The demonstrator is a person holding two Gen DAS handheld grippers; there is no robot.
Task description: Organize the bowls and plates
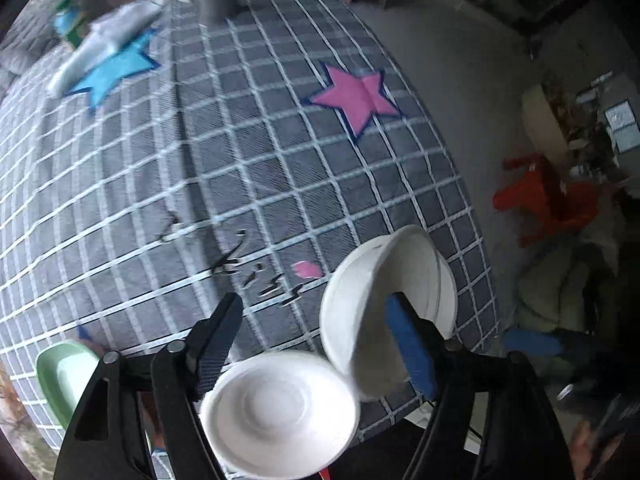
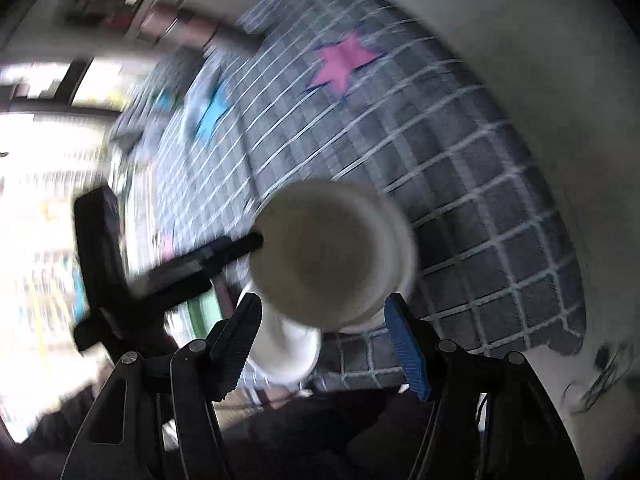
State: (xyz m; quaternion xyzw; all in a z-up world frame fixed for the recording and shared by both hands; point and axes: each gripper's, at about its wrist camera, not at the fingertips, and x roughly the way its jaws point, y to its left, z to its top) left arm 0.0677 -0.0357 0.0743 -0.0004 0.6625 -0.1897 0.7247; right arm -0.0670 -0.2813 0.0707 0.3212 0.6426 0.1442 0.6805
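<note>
A white bowl [image 1: 280, 412] lies open side up near the front edge of a table under a grey checked cloth [image 1: 280, 160]. A second white bowl [image 1: 352, 320] stands tilted on its side just right of it. My left gripper [image 1: 316, 300] hovers over both with its jaws wide apart. Its blue finger [image 1: 408, 344] rests against the tilted bowl and the black one stays clear. My right gripper [image 2: 324, 304] is open and looks into the tilted bowl [image 2: 332, 252], which is wider than its gap. The flat bowl [image 2: 288, 344] sits below.
A pale green dish [image 1: 64, 372] sits at the cloth's near left corner. Pink [image 1: 356, 96] and blue [image 1: 116, 68] stars mark the cloth, with white fabric [image 1: 104, 44] at the far end. The table's edge runs close on the right, over bare floor with a red stool [image 1: 548, 200].
</note>
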